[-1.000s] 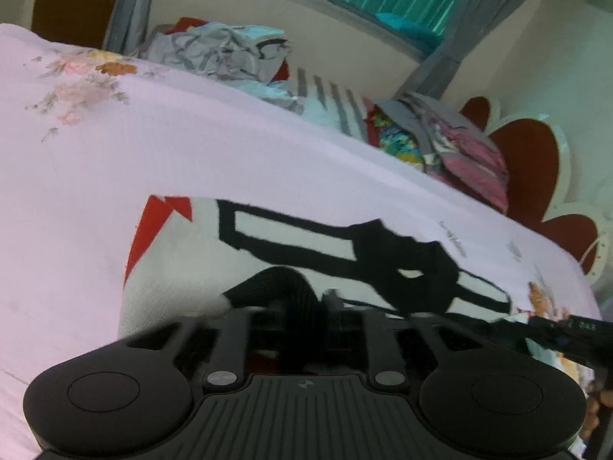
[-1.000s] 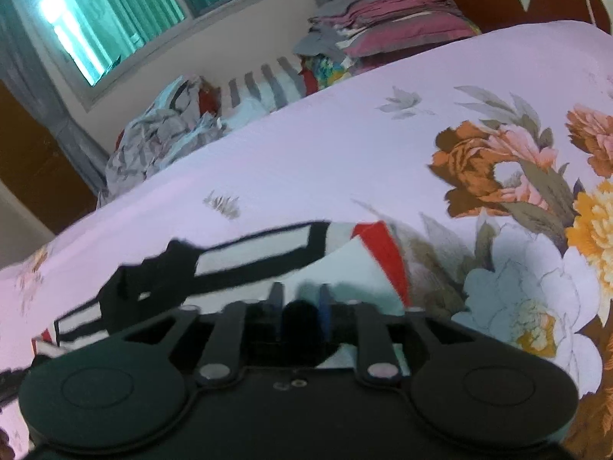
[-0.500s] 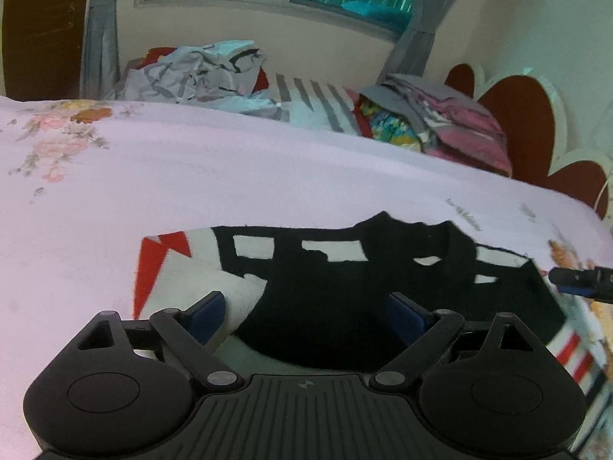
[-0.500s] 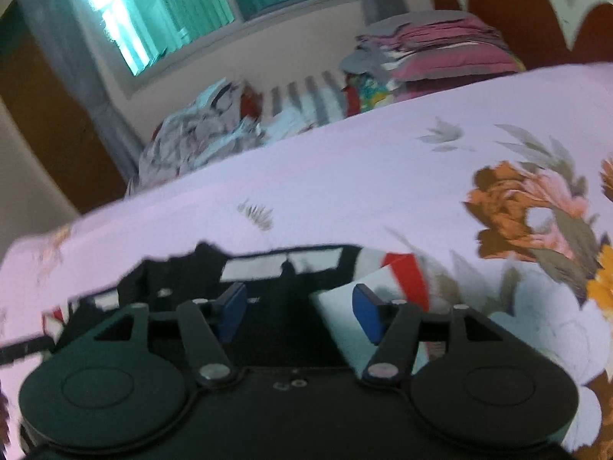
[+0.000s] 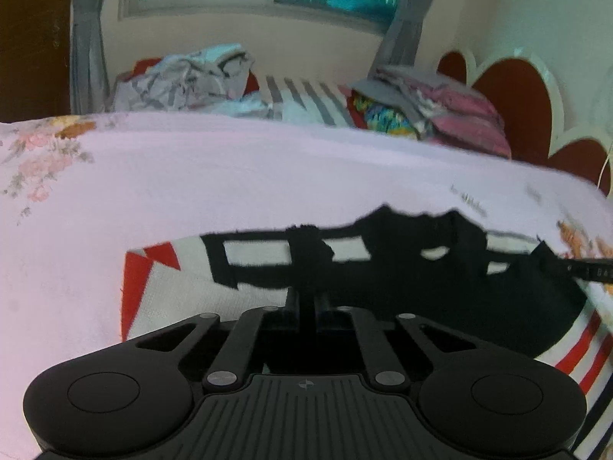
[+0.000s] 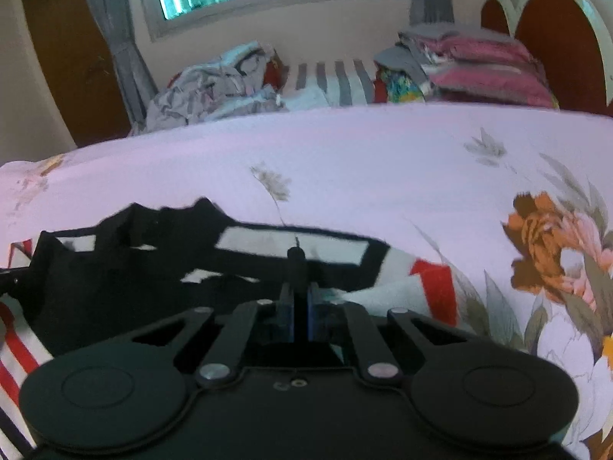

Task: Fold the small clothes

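Note:
A small knit garment [image 5: 421, 291], black, white and red with red stripes at one end, lies flat on the pink floral bedsheet [image 5: 230, 176]. My left gripper [image 5: 304, 299] is shut on a pinch of its black fabric near the left part of the garment. In the right wrist view the garment [image 6: 153, 276] spreads to the left, and my right gripper [image 6: 298, 287] is shut on black fabric near its right end. The tip of the right gripper shows at the left view's right edge [image 5: 586, 270].
A heap of unfolded grey and white clothes [image 5: 184, 76] lies at the far side of the bed. A stack of folded clothes [image 5: 433, 115] sits beside it near the red headboard [image 5: 509, 96]. A striped pillow [image 5: 306, 96] lies between them.
A second ago both grippers were shut on the garment. Half a second ago both were open over it. Now both have shut again on black fabric.

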### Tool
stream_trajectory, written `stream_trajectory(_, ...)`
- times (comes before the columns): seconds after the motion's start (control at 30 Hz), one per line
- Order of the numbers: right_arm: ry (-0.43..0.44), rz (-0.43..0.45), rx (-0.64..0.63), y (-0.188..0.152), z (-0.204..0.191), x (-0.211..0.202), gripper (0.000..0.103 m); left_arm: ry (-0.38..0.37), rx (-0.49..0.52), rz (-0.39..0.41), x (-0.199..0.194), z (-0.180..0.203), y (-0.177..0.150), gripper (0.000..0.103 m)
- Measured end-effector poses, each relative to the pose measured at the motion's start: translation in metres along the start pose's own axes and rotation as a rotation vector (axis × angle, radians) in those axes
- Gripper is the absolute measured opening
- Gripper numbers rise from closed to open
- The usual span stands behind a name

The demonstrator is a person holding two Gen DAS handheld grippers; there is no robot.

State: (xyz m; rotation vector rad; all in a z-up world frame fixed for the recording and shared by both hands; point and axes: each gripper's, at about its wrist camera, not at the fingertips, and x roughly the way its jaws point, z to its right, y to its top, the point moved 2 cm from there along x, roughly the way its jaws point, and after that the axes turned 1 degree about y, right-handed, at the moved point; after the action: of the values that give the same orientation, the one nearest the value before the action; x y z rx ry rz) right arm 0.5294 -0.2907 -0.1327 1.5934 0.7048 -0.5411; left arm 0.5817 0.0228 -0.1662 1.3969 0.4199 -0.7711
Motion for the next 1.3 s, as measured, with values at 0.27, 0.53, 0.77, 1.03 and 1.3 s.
stream_trajectory(0.27,-0.020,0.122,0.038,0.023,0.007,-0.019,0.006,0.077,-0.062,0.109,-0.013,-0.024,0.018,0.005)
stream_trajectory(0.53,-0.117,0.097,0.115,0.013,0.022,0.008,0.006,0.150,-0.088,0.102,0.006,-0.028,0.002,0.005)
stream_trajectory(0.77,-0.140,0.075,0.126,-0.002,0.020,0.010,0.025,0.180,-0.062,0.089,0.009,-0.022,-0.006,0.006)
stream_trajectory(1.03,-0.058,0.113,0.082,0.001,-0.006,-0.034,0.028,0.145,-0.062,0.131,-0.037,-0.009,-0.006,0.062)
stream_trajectory(1.3,0.063,0.018,-0.084,-0.031,-0.087,-0.033,0.027,0.000,0.045,0.060,-0.051,0.056,-0.033,0.062)
